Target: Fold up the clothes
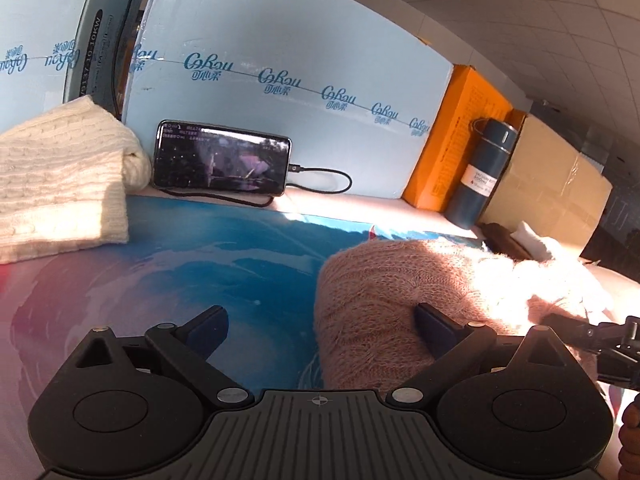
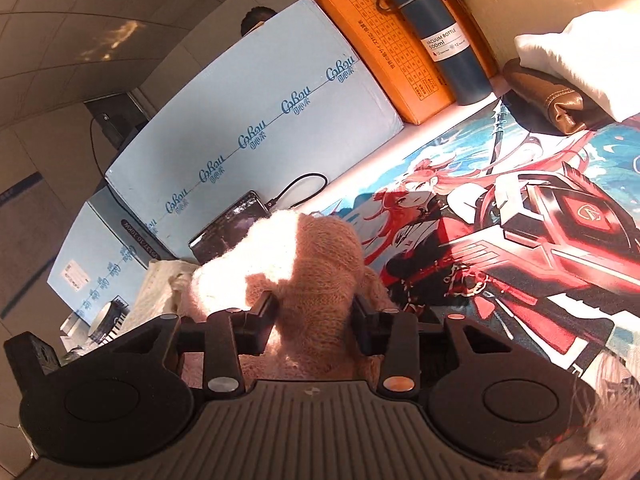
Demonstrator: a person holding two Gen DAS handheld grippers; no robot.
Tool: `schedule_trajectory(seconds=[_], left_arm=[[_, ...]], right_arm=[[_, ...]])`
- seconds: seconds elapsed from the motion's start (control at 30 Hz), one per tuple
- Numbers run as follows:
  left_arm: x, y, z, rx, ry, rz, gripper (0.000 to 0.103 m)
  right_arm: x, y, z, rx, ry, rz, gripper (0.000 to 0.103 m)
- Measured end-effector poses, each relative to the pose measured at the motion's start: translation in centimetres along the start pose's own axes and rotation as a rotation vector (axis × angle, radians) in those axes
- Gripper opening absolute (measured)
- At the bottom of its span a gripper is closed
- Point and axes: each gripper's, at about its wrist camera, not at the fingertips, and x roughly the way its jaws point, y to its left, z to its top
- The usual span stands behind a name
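A fuzzy pink sweater (image 1: 404, 288) lies bunched on the printed desk mat (image 1: 224, 264). My left gripper (image 1: 320, 324) is open wide, its right finger (image 1: 432, 328) against the sweater's folded edge and its left finger over the bare mat. In the right wrist view my right gripper (image 2: 316, 312) is shut on a thick bunch of the pink sweater (image 2: 312, 264) and holds it above the mat (image 2: 520, 240). A folded cream knit sweater (image 1: 60, 176) sits at the far left of the mat.
A phone (image 1: 222, 160) with a cable leans on light blue boxes (image 1: 280, 60) at the back. An orange box (image 1: 452, 140), a dark blue vacuum bottle (image 1: 480, 172) and a cardboard box (image 1: 552, 196) stand at the back right. A brown pouch (image 2: 548, 96) under white cloth (image 2: 588, 56) lies nearby.
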Motion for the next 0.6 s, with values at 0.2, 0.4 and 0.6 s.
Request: schedule_trajectory(seconds=[0.2, 0.4, 0.6], left_arm=[[0.5, 0.8, 0.0, -0.039, 0.031, -0.004, 0.103], [0.6, 1.0, -0.1, -0.056, 0.037, -0.031, 0.103], [0.2, 1.5, -0.1, -0.100, 0.030, -0.091, 0.103]], right_arm=[[1.0, -0.8, 0.2, -0.003, 0.015, -0.064, 0.072], [2.3, -0.1, 0.0, -0.113, 0.028, -0.188, 0.081], [3.1, 0.8, -0.5, -0.205, 0.033, -0.256, 0.090]])
